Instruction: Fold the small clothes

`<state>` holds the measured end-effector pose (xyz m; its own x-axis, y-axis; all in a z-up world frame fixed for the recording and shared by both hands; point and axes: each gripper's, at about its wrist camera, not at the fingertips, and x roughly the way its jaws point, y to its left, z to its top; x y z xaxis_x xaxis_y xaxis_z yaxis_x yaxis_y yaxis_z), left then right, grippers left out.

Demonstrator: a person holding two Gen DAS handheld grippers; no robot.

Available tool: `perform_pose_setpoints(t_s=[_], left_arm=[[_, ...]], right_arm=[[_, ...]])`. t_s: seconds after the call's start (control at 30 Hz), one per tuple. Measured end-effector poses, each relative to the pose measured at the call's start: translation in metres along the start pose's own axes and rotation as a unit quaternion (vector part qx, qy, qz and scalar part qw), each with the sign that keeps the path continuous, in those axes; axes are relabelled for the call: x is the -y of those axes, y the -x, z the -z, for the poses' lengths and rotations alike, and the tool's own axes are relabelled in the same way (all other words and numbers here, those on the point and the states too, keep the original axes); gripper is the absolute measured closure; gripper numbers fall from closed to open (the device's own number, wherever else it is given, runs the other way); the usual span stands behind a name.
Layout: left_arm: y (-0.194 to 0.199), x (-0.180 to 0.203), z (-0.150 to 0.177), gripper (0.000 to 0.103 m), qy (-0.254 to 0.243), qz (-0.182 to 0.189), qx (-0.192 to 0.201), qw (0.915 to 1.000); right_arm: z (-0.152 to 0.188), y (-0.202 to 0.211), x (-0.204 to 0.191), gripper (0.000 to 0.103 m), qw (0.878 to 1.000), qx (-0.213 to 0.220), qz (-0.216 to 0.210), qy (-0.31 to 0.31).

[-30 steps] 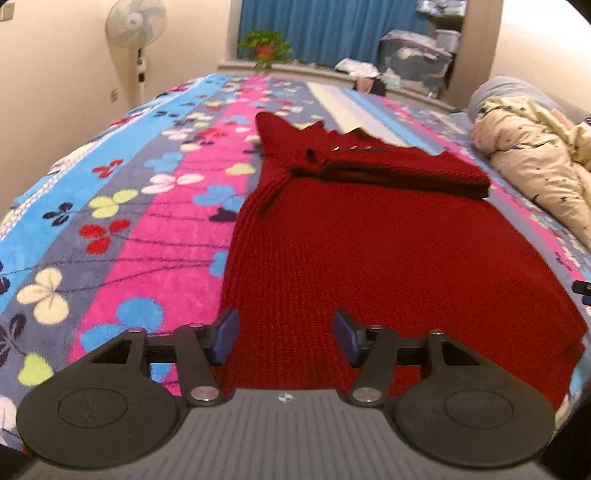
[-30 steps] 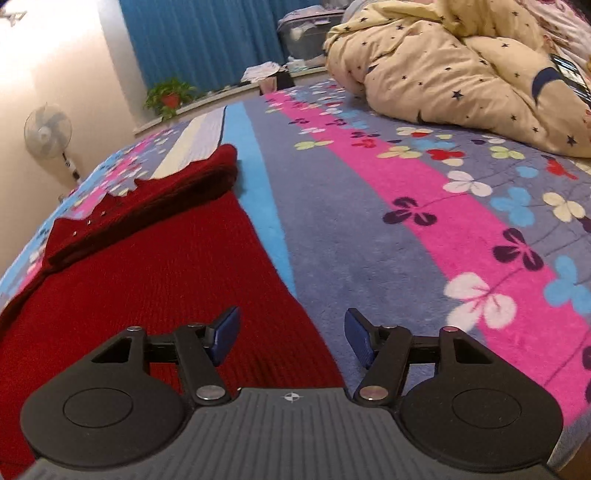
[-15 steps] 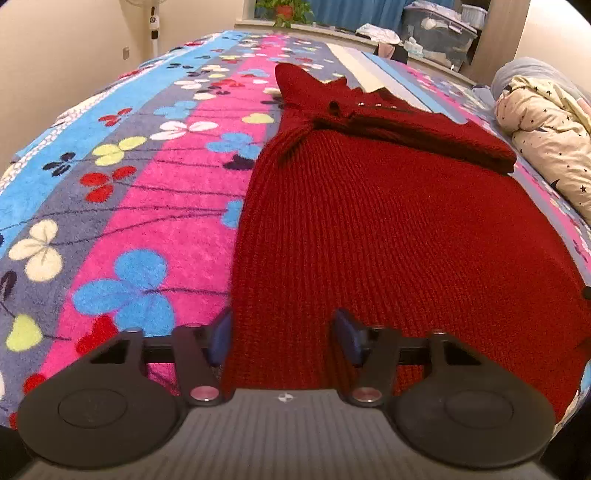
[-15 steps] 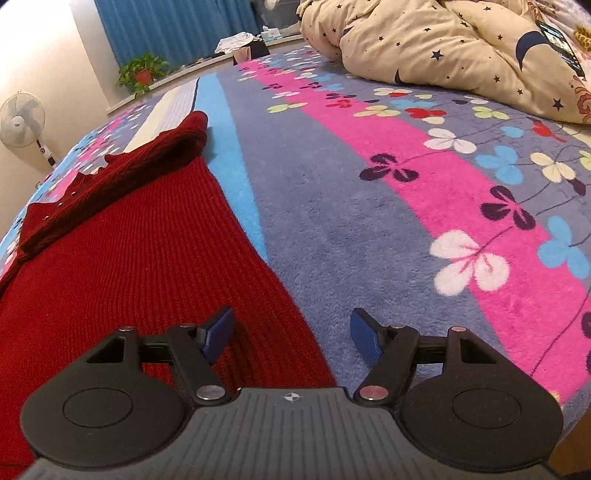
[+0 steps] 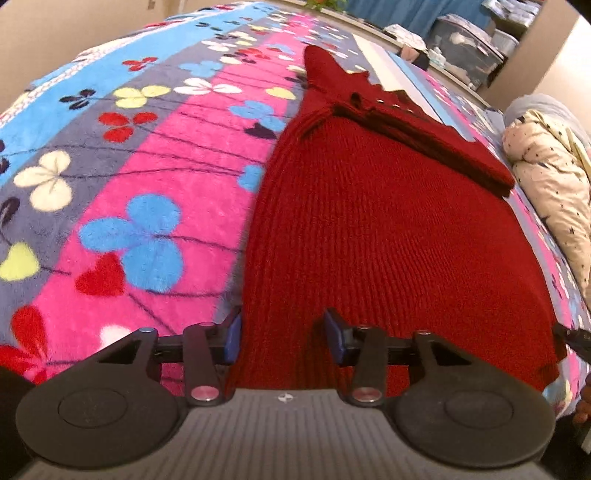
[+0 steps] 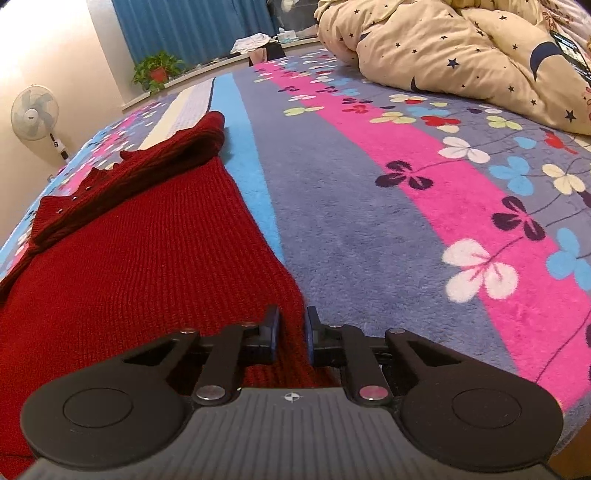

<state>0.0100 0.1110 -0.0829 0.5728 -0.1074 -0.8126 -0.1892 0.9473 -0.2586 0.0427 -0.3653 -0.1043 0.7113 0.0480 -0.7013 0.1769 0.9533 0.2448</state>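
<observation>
Both grippers are angled downward over the near edge of a bed covered by a striped, flower-patterned blanket (image 5: 155, 192), on which a dark red knitted sweater (image 5: 388, 229) lies flat with its upper part folded across itself toward the far end. The left gripper (image 5: 282, 330) straddles the sweater's near left corner: its jaws have just been closing, one blue pad sits at the outer side edge of the knit and the other rests on top of the fabric, a wide band of cloth lies between them, and the pads do not yet visibly pinch it. The right gripper (image 6: 291, 332) is at the near right corner; its jaws have just been closing and now stand clenched on a narrow ridge of the sweater's hem. The left wrist view alone shows the sweater's full width, the blanket's left side and storage bins (image 5: 469, 55) beyond the bed. The right wrist view alone shows a star-printed quilt (image 6: 461, 59) heaped at the far right of the bed, a standing fan (image 6: 35, 114), a potted plant (image 6: 157, 72) and blue curtains (image 6: 192, 26).
</observation>
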Motion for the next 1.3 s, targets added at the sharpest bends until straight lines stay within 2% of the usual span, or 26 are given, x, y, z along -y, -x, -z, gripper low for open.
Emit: perform_pose_setpoints(t_s=[0.03, 0.1, 0.37, 0.43, 0.5, 0.53, 0.63, 0.7, 0.73, 0.77, 0.8, 0.83, 0.87, 0.9, 0.97, 1.07, 1.13, 1.2, 1.3], left_arm=[[0.001, 0.003, 0.001, 0.06, -0.008, 0.0, 0.003, 1.0], [0.002, 0.005, 0.002, 0.069, -0.015, -0.009, 0.009, 0.9998], [0.001, -0.01, -0.002, 0.067, 0.032, -0.014, 0.01, 0.9993], [0.001, -0.008, -0.002, 0.067, 0.025, -0.021, 0.008, 0.9994], [0.001, -0.004, 0.0, 0.067, 0.016, -0.028, 0.009, 0.9994], [0.001, -0.003, 0.0, 0.067, 0.014, -0.03, 0.01, 0.9994], [0.001, -0.003, 0.0, 0.067, 0.01, -0.032, 0.009, 0.9994], [0.0, -0.002, 0.0, 0.07, 0.008, -0.031, 0.008, 0.9995], [0.0, -0.001, 0.001, 0.073, 0.005, -0.028, 0.009, 0.9995], [0.0, -0.001, 0.001, 0.083, 0.003, -0.023, 0.012, 0.9997], [0.003, 0.0, 0.0, 0.089, 0.003, -0.017, 0.019, 0.9997], [0.007, 0.0, 0.0, 0.09, 0.003, -0.013, 0.033, 0.9994], [0.012, 0.0, -0.001, 0.09, 0.005, -0.003, 0.046, 0.9989], [0.017, 0.0, -0.002, 0.09, 0.007, 0.011, 0.061, 0.9981], [0.024, -0.001, -0.003, 0.09, 0.011, 0.028, 0.078, 0.9965], [0.015, -0.005, -0.004, 0.088, 0.023, 0.033, 0.047, 0.9981], [0.002, -0.006, -0.002, 0.085, 0.031, 0.031, 0.008, 0.999], [0.0, -0.005, -0.002, 0.085, 0.024, 0.022, 0.005, 0.9994], [0.0, -0.004, -0.001, 0.084, 0.021, 0.02, 0.006, 0.9996]], right_arm=[[0.0, -0.001, 0.0, 0.088, 1.0, -0.002, -0.001, -0.002], [0.0, -0.004, 0.002, 0.08, 1.0, -0.011, -0.001, -0.008], [-0.001, -0.008, 0.006, 0.069, 1.0, -0.011, 0.005, -0.021], [-0.002, -0.007, 0.008, 0.066, 1.0, -0.007, 0.009, -0.025], [-0.003, -0.003, 0.009, 0.054, 0.999, 0.009, 0.032, -0.028], [-0.004, -0.001, 0.011, 0.051, 0.998, 0.017, 0.042, -0.032], [-0.004, -0.006, 0.013, 0.048, 0.999, -0.005, 0.022, -0.032], [0.0, -0.008, 0.004, 0.044, 1.0, -0.011, 0.02, 0.0], [0.001, -0.008, 0.0, 0.044, 1.0, -0.011, 0.02, 0.015], [0.001, -0.008, -0.002, 0.047, 1.0, -0.015, 0.008, 0.021], [0.002, -0.008, -0.003, 0.063, 1.0, -0.018, -0.008, 0.022], [0.0, -0.007, -0.004, 0.071, 0.999, -0.019, -0.02, 0.023], [0.0, -0.006, -0.005, 0.087, 0.999, -0.014, -0.025, 0.025], [-0.001, -0.003, -0.005, 0.092, 0.999, -0.007, -0.032, 0.023], [-0.005, 0.003, 0.001, 0.093, 0.998, 0.007, -0.06, -0.005], [-0.008, 0.003, 0.01, 0.093, 0.997, 0.006, -0.063, -0.038], [-0.006, -0.004, 0.011, 0.087, 0.998, -0.015, -0.053, -0.044], [-0.003, -0.011, 0.007, 0.074, 0.997, -0.033, -0.054, -0.037], [0.0, -0.01, 0.0, 0.073, 0.998, -0.035, -0.053, -0.016]])
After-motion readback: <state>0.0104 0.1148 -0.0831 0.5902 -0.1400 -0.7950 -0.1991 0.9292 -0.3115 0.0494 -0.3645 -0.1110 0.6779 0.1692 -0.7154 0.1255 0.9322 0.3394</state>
